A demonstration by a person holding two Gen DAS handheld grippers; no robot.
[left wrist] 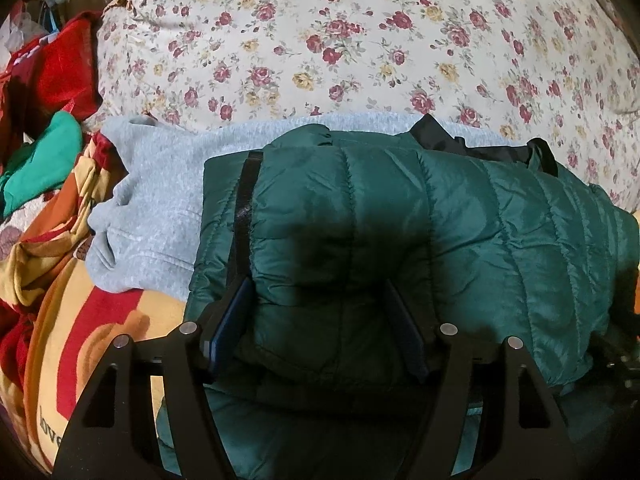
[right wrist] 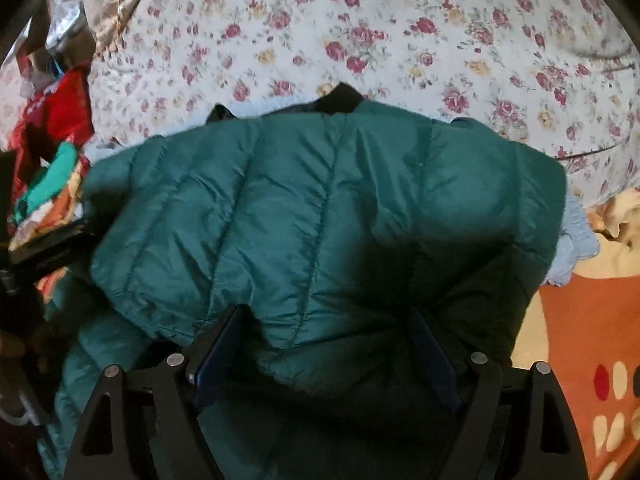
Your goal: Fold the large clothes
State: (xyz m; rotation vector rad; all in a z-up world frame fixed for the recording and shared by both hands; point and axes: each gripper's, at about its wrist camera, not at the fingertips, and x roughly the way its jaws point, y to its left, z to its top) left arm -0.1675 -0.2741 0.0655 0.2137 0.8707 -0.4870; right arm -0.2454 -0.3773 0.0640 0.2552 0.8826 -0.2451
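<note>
The green jacket [left wrist: 400,220] is already folded into a thick bundle and lies on the grey sweater [left wrist: 160,200]. Its near edge is held between the wide fingers of the left gripper [left wrist: 316,320] and the right gripper [right wrist: 324,344]. Only tidying seems left.

Soft, even light fell from above, and each gripper cast a dark shadow on the green puffer jacket [left wrist: 460,216] just ahead of its fingers. The right wrist view was smeared, probably by motion, blurring the floral bedspread [right wrist: 400,32]; both fisheye frames bent and darkened at the corners
</note>
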